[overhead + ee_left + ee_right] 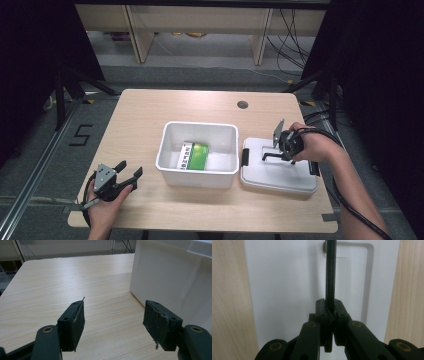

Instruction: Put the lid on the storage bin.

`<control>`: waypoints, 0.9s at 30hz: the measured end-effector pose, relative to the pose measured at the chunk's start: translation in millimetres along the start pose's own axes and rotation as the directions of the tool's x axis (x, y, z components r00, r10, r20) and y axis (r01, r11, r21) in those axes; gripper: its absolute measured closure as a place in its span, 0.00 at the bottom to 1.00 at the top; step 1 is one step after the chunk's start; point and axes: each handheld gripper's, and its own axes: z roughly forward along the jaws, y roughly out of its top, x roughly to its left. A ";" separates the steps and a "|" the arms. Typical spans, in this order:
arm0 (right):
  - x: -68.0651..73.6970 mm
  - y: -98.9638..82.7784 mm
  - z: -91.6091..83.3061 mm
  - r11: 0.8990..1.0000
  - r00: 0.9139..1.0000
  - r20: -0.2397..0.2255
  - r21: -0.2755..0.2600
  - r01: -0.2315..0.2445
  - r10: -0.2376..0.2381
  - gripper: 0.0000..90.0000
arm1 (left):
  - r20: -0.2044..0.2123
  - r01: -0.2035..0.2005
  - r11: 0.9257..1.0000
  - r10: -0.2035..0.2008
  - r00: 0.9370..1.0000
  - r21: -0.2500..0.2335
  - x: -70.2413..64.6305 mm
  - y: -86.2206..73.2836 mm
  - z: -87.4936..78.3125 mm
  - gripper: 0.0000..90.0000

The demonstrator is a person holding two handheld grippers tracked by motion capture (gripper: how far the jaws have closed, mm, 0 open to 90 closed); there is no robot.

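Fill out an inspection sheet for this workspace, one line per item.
Surface: light wooden table, round grommet hole near its far edge.
Job's things: white lid flat on table, right of open white bin; green box inside the bin.
Clutter: nothing seen.
Grippers: right gripper shut on the lid's black handle; left gripper open, empty, beside the bin.
Cables: one trails from each gripper; more on the floor beyond.
Surroundings: wooden furniture behind, black tripods at the sides.

A black "5" is marked on the floor (80,135) left of the table; the green box's (195,156) print is illegible.
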 end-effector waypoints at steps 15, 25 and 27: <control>3.1 -7.7 -38.4 0.997 0.996 -0.029 -0.017 -0.081 0.081 0.95 | 0.001 0.001 1.000 -0.001 1.000 -0.006 -0.9 -0.4 1.9 0.37; 3.1 -2.6 -70.2 0.998 1.000 0.008 -0.049 -0.028 0.028 0.95 | 0.000 0.000 1.000 0.000 1.000 -0.009 -1.1 -0.3 2.1 0.37; 3.1 -1.9 -76.2 0.998 1.000 0.020 -0.057 -0.022 0.023 0.95 | -0.001 0.001 1.000 -0.001 1.000 -0.009 -0.8 -0.3 1.9 0.37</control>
